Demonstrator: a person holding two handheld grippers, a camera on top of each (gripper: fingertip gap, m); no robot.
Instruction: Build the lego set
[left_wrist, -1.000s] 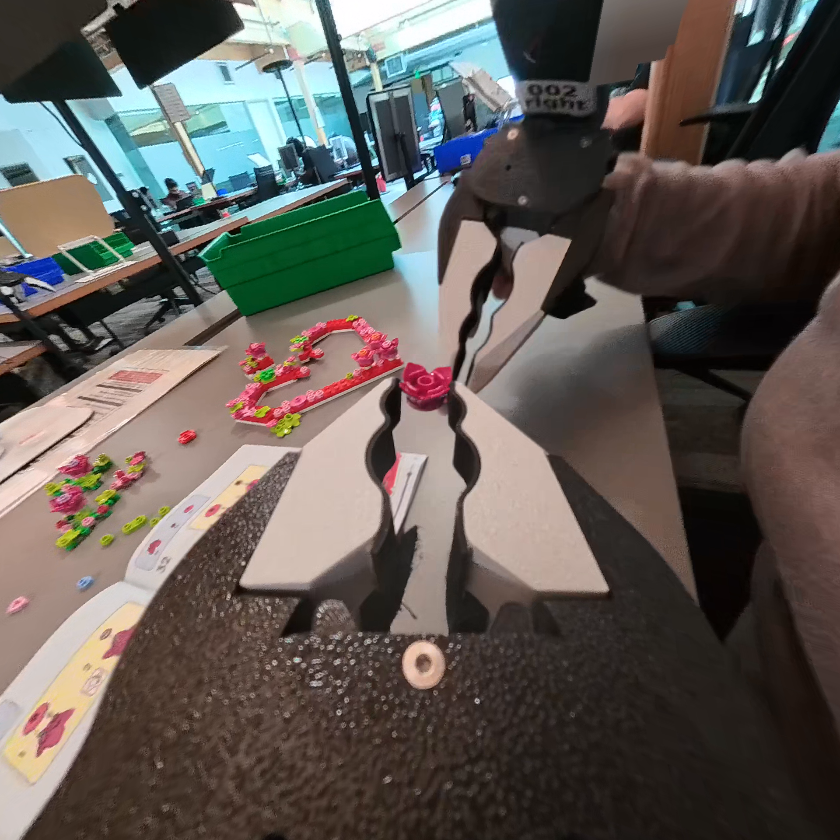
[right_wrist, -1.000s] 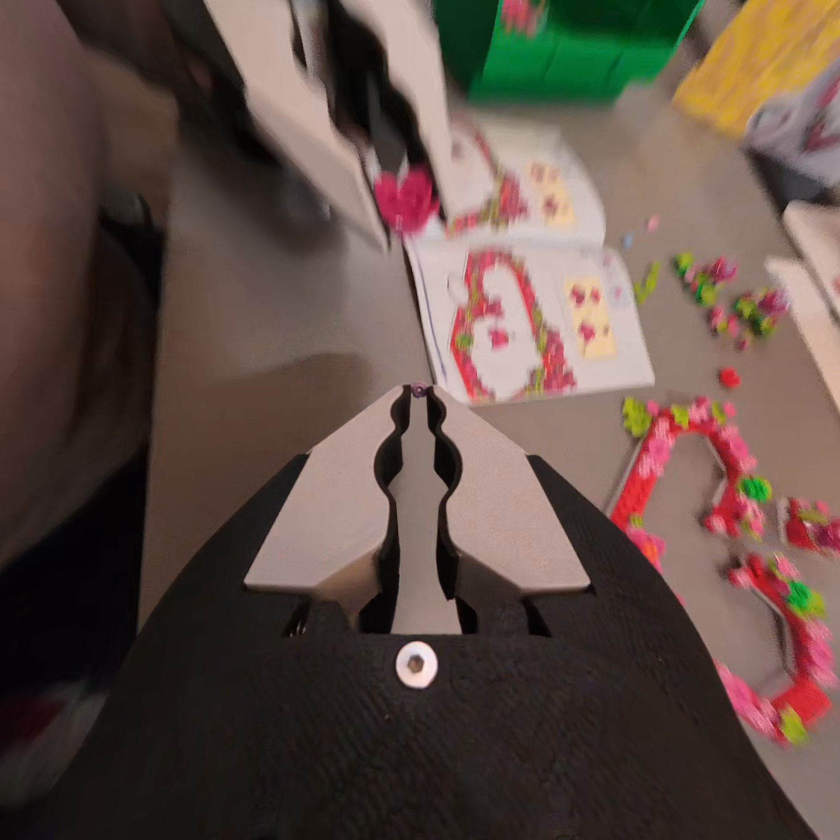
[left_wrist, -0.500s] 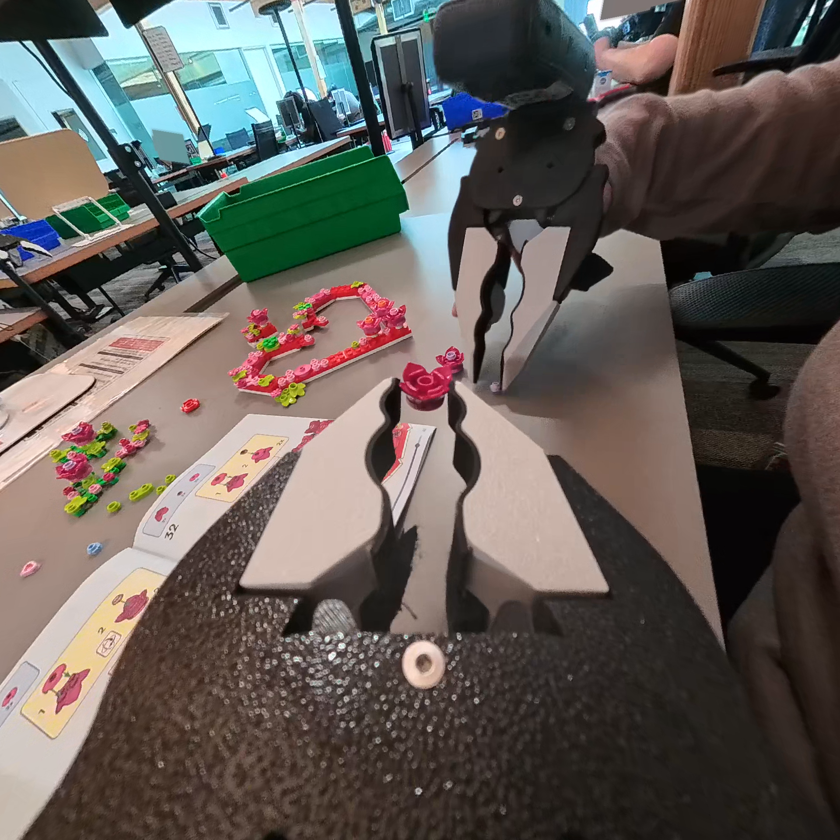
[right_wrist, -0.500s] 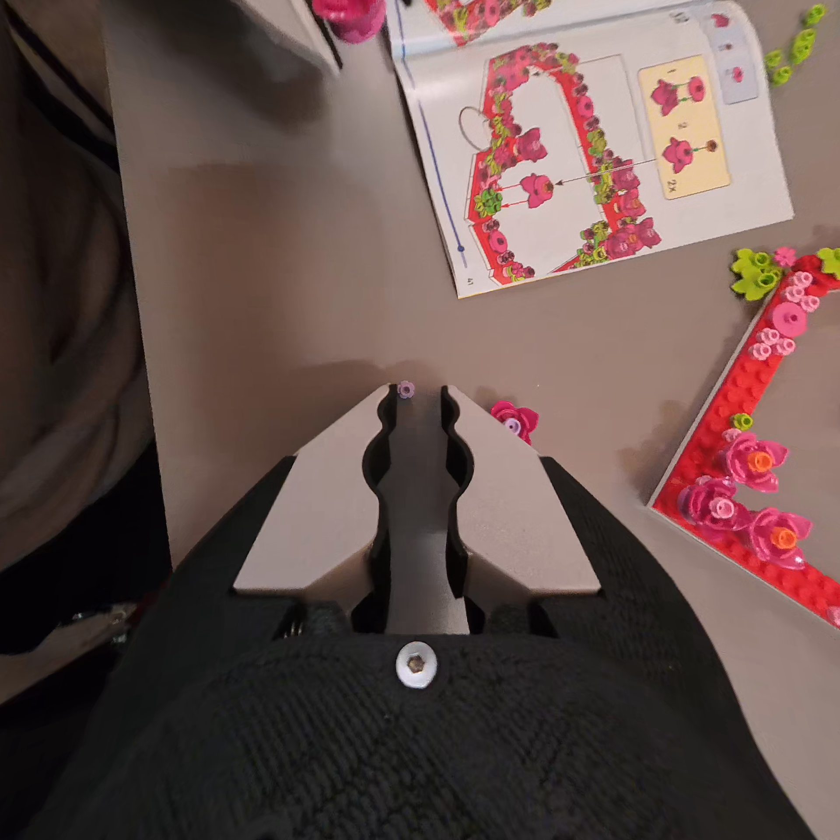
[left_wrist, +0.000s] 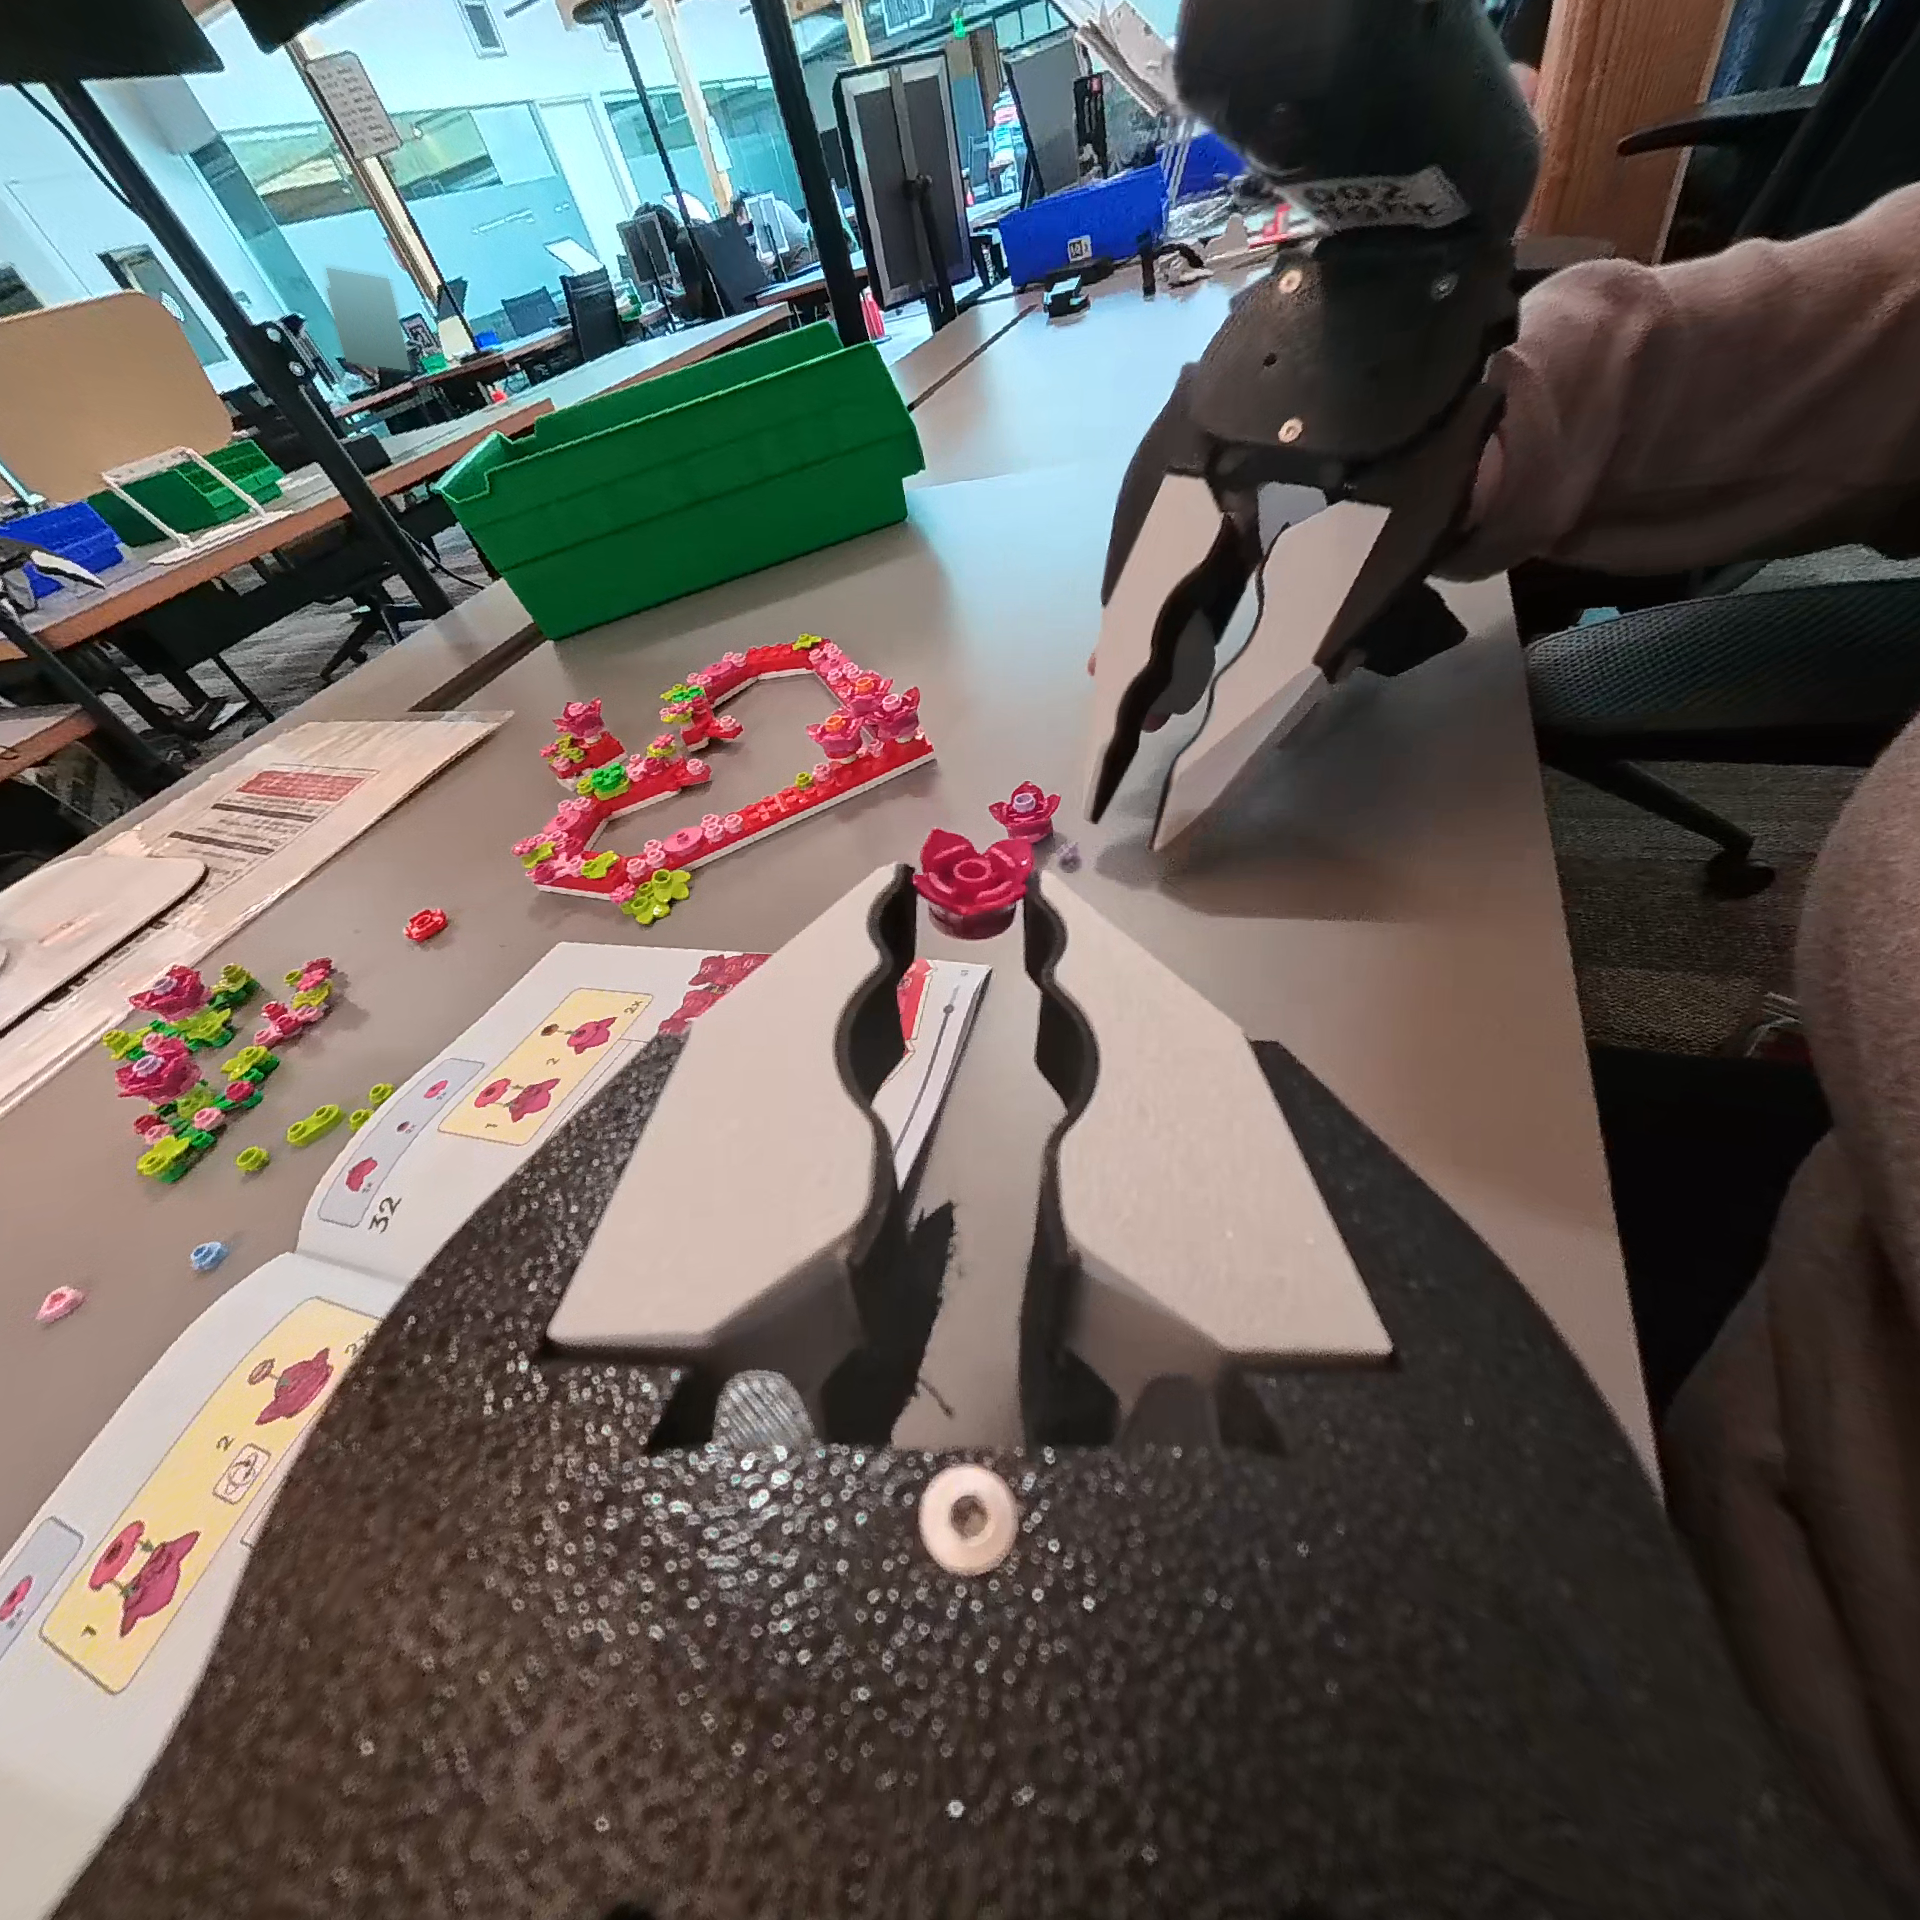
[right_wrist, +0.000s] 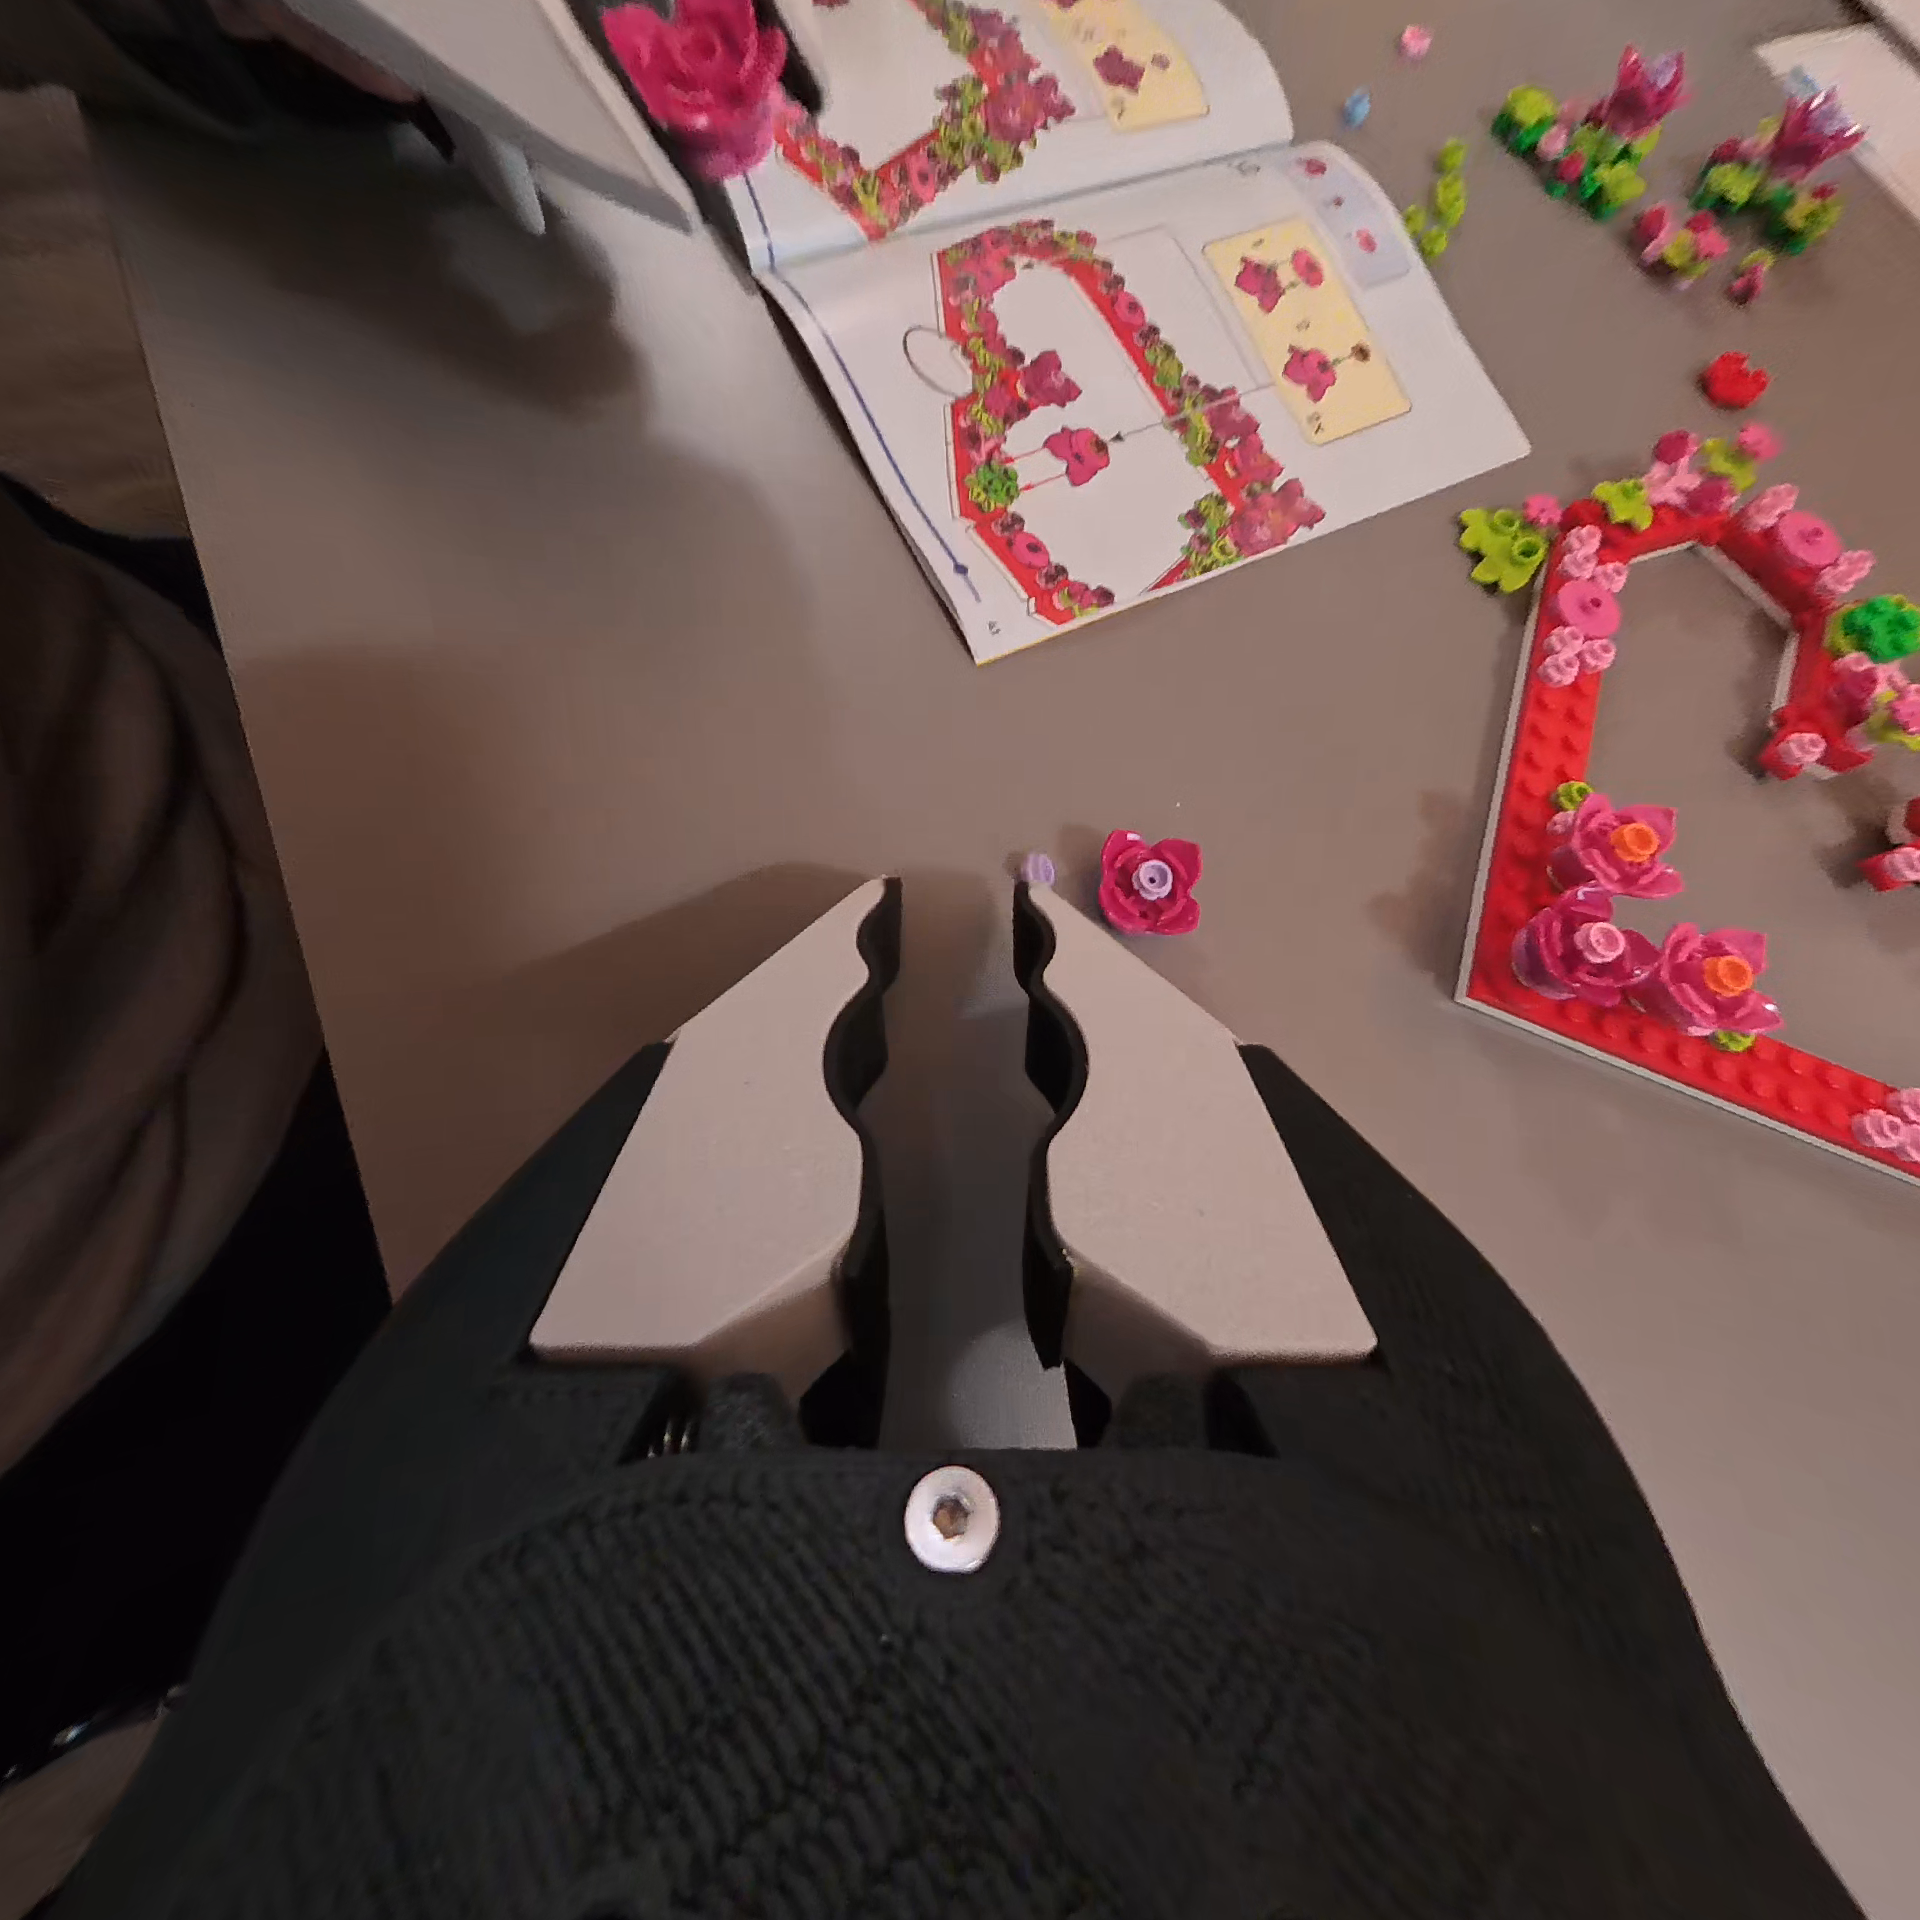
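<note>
My left gripper is shut on a magenta flower piece, held above the open instruction booklet; the flower also shows blurred in the right wrist view. My right gripper is open and empty, its tips just above the table; it also shows in the left wrist view. A tiny lilac stud lies on the table beside its right fingertip. A second magenta flower with a lilac centre lies just right of that. The red heart-shaped frame with flowers lies to the right.
A green bin stands behind the heart frame. Loose green and pink pieces lie at the left by flat cardboard sheets. The table's edge runs close on the left in the right wrist view, by a person's sleeve. There is about 11 centimetres between the tips of the two grippers.
My right gripper came down to the table, opened and let go of the tiny lilac stud, which now lies beside its tip. My left gripper kept hold of the magenta flower.
</note>
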